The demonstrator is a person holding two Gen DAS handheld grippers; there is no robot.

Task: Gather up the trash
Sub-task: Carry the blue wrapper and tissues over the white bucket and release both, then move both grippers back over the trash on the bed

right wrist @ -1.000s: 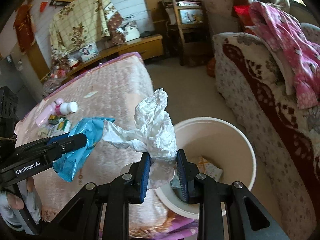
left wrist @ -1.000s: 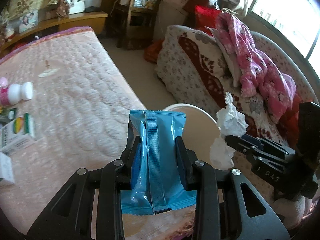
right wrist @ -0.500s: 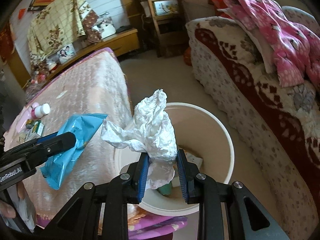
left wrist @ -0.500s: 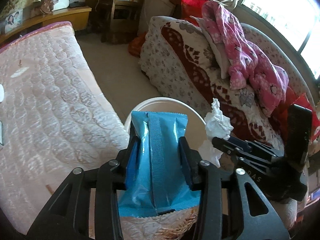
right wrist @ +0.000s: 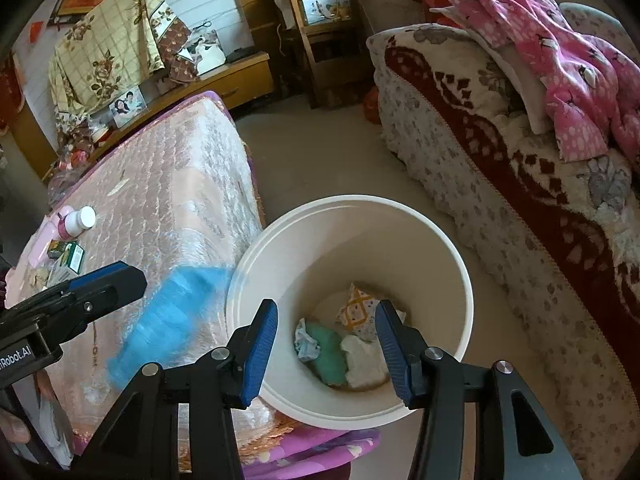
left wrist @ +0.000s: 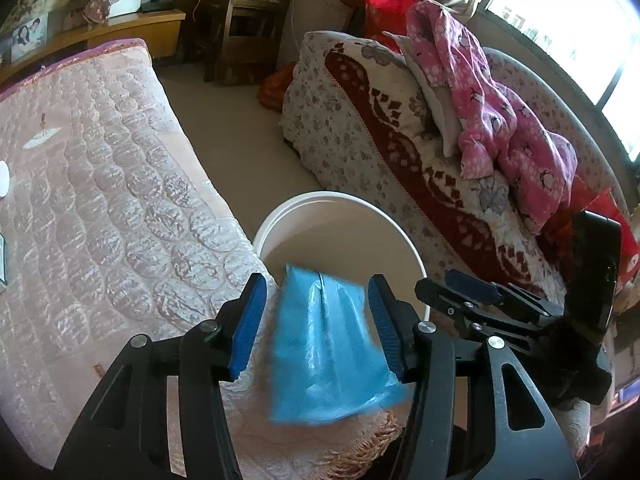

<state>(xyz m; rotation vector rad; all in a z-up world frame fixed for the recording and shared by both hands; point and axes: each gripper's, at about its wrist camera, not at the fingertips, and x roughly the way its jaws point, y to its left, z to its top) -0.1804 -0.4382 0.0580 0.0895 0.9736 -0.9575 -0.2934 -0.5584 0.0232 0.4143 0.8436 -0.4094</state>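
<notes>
My left gripper [left wrist: 316, 320] hangs over the near rim of the white bin [left wrist: 336, 200], and its jaws are opening. The blue wrapper [left wrist: 328, 344] is between them, blurred and loose, with neither pad pressing on it. In the right wrist view the blue wrapper [right wrist: 168, 320] is a blur in the air just left of the bin's rim [right wrist: 360, 200], below the left gripper [right wrist: 108, 280]. My right gripper [right wrist: 326, 348] is above the bin, its jaws opening with nothing between them. The white tissue [right wrist: 362, 360] lies at the bottom among other rubbish.
The bed with its quilted pink cover [right wrist: 172, 184] touches the bin on the left and bears a white-capped bottle [right wrist: 76, 220] and small boxes [right wrist: 66, 260]. A sofa with pink clothing [right wrist: 560, 60] stands to the right. Bare floor [right wrist: 320, 152] runs between them to a wooden shelf [right wrist: 320, 12].
Both grippers have opened. The white tissue has left the right jaws and lies in the bin. The blue wrapper has slipped down from the left pads and is falling.
</notes>
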